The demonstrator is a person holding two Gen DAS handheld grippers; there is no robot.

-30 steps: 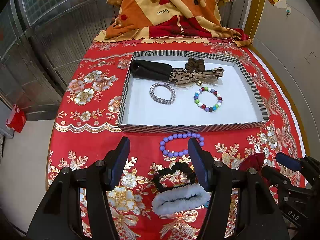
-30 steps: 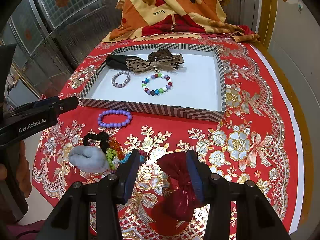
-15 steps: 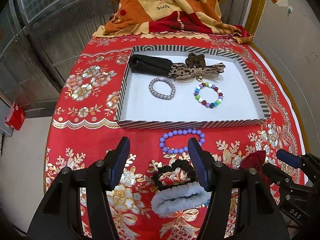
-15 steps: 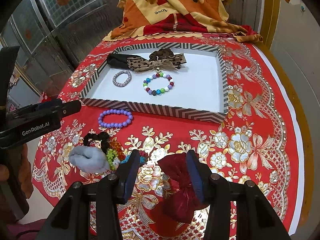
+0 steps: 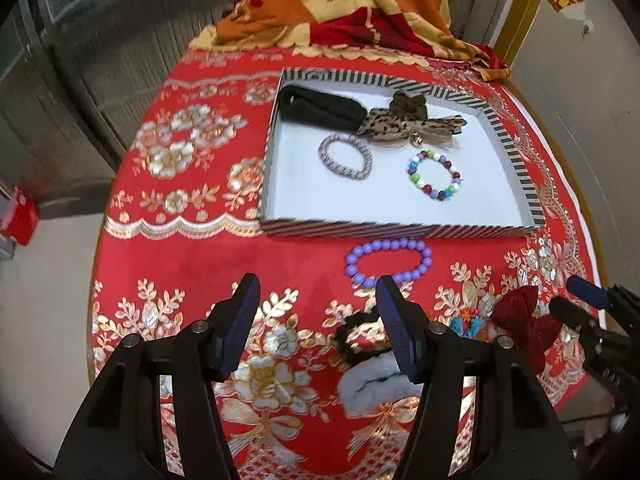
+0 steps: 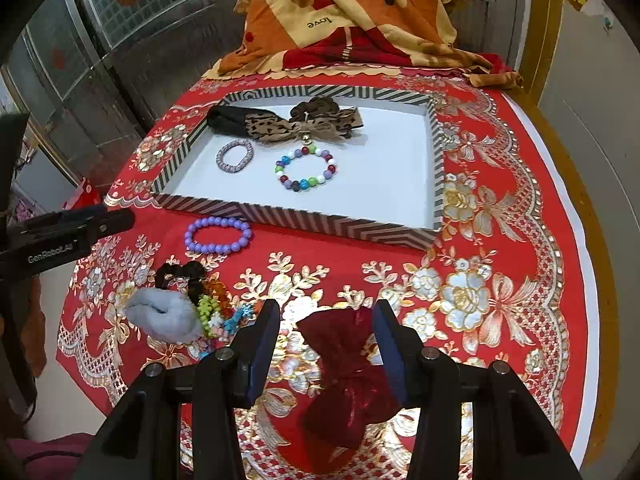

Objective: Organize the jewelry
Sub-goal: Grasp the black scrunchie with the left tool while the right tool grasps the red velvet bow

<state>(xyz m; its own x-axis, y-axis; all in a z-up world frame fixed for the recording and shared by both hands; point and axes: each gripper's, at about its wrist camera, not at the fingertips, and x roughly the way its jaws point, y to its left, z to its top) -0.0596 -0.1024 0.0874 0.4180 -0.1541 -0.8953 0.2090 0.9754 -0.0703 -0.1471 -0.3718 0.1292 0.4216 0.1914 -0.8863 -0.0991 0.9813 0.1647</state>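
A tray (image 6: 352,226) sits toward the desk's (image 6: 500,240) far edge. In it, a headband (image 6: 228,120) and bow (image 6: 316,124) lie along the far wall, with two bracelets (image 6: 306,174) before them. Outside the near wall lies another bracelet (image 6: 218,235); scrunchies (image 6: 164,314) cluster near the desk's near edge.

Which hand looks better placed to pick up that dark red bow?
The right. The right gripper stands open with the dark red bow between its fingers. The left gripper is open over bare tablecloth, well aside of the bow.
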